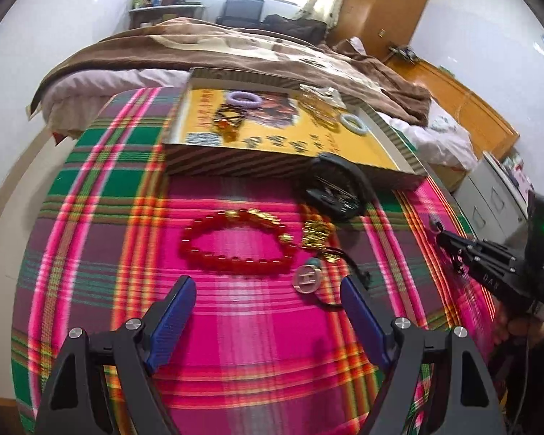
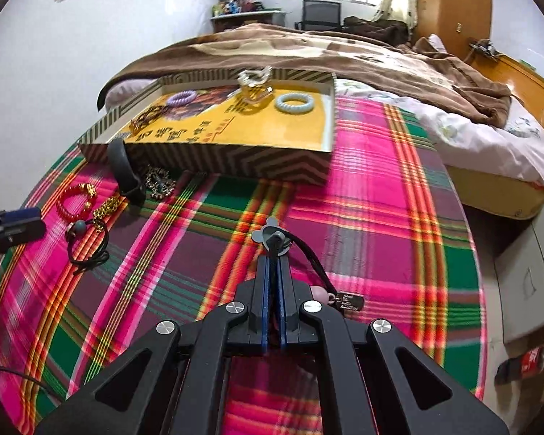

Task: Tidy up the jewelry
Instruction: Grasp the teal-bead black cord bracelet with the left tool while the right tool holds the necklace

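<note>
My left gripper [image 1: 264, 290] is open and empty, just short of a red bead bracelet [image 1: 235, 243] with gold charms lying on the plaid cloth. A silver coin pendant on a black cord [image 1: 307, 277] and a gold chain [image 1: 317, 235] lie to its right. My right gripper [image 2: 273, 253] is shut on a black cord with a grey mouse-shaped charm [image 2: 270, 235] and a small metal tag [image 2: 350, 301], held above the cloth. A striped tray [image 1: 272, 168] with a yellow bottom holds a purple bangle [image 1: 243, 100], a pale green bangle [image 1: 353, 123] and gold pieces.
A black curved case [image 1: 339, 188] leans against the tray's front wall. The plaid cloth [image 2: 380, 217] covers the table. A bed with a brown blanket [image 2: 326, 54] is behind it, grey drawers [image 2: 529, 272] and a cola bottle [image 2: 526, 362] to the right.
</note>
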